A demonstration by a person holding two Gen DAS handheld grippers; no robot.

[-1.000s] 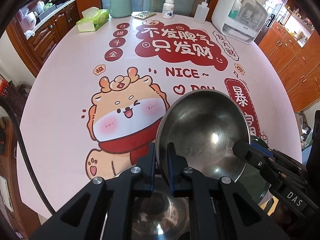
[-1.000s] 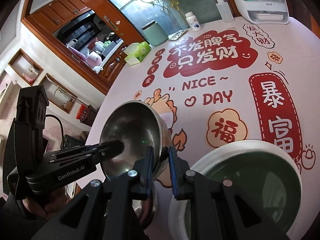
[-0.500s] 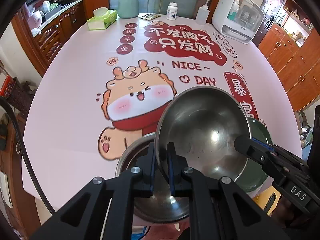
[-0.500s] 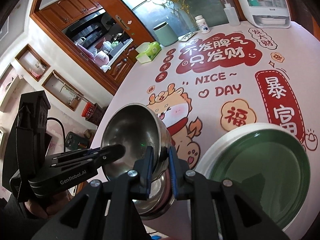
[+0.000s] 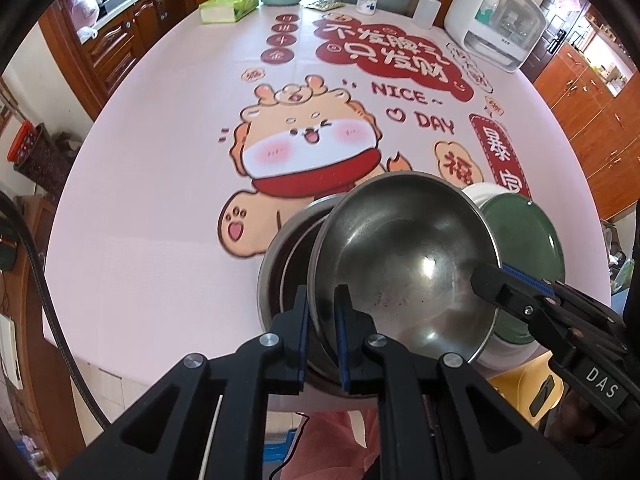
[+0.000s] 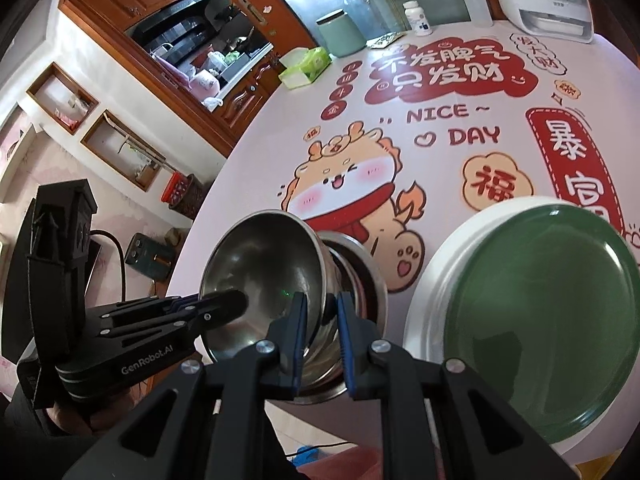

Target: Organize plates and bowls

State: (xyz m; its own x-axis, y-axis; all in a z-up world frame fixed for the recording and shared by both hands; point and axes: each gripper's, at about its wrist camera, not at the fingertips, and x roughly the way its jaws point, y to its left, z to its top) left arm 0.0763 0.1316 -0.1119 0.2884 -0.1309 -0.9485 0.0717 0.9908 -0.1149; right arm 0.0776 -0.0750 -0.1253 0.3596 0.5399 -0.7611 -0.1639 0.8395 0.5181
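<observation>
Holding the steel bowl (image 5: 404, 264) by its rim from both sides, we are clamping it with the left gripper (image 5: 322, 328) and the right gripper (image 6: 322, 328), each with one finger inside and one outside. It is hanging tilted just ahead of both, above a second bowl (image 5: 276, 256), with the green plate (image 6: 540, 320) beside. We are judging it light, stiff and slick; thin-rim pinches may slip, so we are favouring opposite rim points.

Near the front edge the worktop (image 5: 160, 208) is crowded — the lifted steel bowl (image 5: 404, 264), the lower bowl (image 5: 276, 256) and the green plate (image 5: 524, 236) sit close together — while its left and middle lie bare
</observation>
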